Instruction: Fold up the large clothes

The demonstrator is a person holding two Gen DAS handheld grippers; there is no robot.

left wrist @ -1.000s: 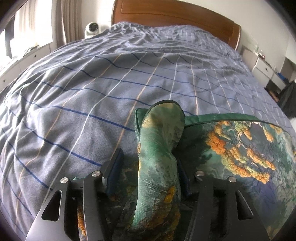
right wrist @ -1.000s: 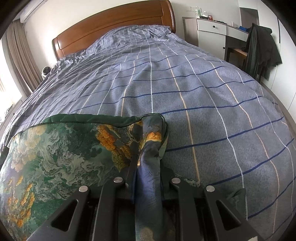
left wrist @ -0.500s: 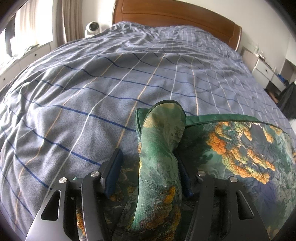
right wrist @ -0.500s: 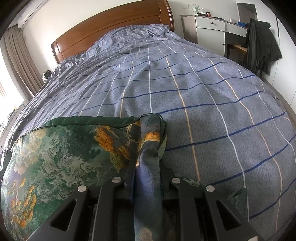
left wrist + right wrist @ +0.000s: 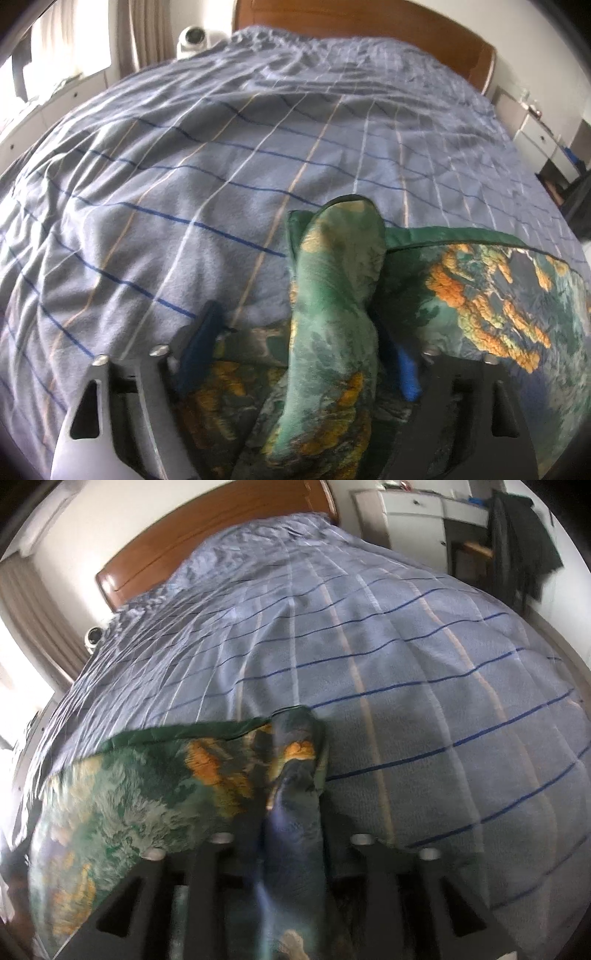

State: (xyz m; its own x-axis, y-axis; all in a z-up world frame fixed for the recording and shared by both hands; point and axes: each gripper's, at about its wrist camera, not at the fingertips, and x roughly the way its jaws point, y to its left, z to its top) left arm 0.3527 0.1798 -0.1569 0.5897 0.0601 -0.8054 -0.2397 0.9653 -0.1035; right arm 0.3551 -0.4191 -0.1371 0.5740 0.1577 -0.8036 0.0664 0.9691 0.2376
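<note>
My left tool [image 5: 306,354] and right tool [image 5: 291,853] have just spread apart, releasing the green printed garment [image 5: 480,295], whose folded edge now rests on the bed [image 5: 221,166], fold laid.

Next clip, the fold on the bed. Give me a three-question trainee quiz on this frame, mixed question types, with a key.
1. True or false: the green and orange printed garment lies on the grey-blue checked bedspread.
2. How do the left gripper and right gripper stand round their cloth folds? A) clamped B) open, fold loose between C) empty
3. Fill in: behind the bed stands a brown wooden ____.

Key: 1 true. 2 B; both jaws have just been opening, a fold between each pair. 3 headboard.
</note>
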